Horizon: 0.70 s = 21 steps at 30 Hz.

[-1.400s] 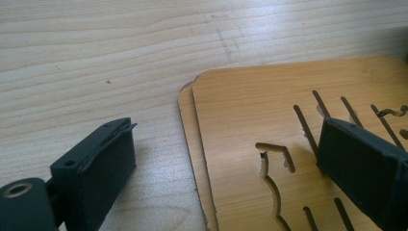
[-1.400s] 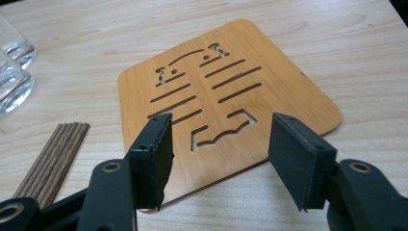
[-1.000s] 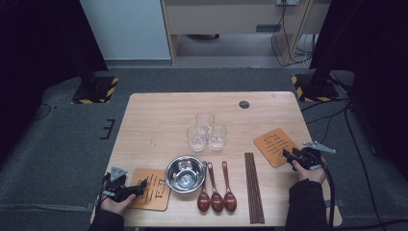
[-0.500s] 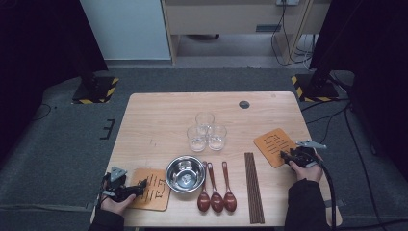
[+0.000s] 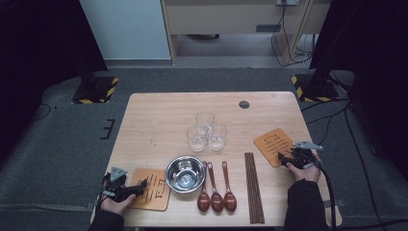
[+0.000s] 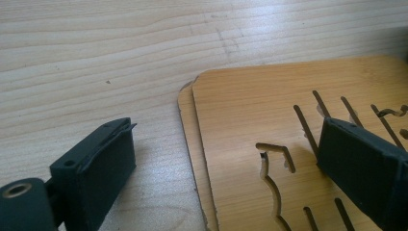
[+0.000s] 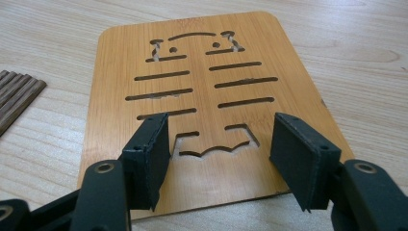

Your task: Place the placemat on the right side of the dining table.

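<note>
Right hand-held gripper (image 7: 219,154), jaws just opening, spread above the bamboo mat's (image 7: 202,96) near edge, seemingly not touching

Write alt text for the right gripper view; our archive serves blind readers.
Two black jaws of the right tool stand open just above the near end of a slotted bamboo mat, which lies flat on a pale wooden table. Dark chopstick ends show at the left edge.
</note>
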{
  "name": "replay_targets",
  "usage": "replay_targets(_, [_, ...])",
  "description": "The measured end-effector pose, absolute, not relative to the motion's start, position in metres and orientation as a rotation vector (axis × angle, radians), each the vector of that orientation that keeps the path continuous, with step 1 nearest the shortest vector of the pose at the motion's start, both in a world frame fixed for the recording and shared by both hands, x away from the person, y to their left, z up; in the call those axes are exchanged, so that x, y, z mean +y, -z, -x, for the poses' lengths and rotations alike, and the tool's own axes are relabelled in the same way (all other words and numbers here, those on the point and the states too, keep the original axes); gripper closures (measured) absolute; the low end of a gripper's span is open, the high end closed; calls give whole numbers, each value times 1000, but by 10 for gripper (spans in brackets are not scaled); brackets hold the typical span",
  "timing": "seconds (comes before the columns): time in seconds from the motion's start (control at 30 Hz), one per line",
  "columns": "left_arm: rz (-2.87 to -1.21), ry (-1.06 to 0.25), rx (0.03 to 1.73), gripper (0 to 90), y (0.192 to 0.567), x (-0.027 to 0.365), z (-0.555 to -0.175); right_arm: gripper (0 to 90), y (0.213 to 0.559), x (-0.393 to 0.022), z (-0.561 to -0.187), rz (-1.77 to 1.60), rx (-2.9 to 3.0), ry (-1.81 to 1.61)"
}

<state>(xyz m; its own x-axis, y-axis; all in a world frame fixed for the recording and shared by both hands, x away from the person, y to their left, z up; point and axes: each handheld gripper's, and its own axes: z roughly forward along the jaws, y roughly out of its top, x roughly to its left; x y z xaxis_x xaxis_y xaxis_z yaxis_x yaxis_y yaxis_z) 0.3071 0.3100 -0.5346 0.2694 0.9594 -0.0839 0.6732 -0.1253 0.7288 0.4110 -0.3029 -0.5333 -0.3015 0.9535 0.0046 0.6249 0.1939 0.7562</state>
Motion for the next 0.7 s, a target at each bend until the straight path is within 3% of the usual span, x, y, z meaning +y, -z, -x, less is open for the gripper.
replay_targets(0.7, [-1874,-545,1474,52,535,310,-307,539,519,-297,-429,-1371,2072,-1020])
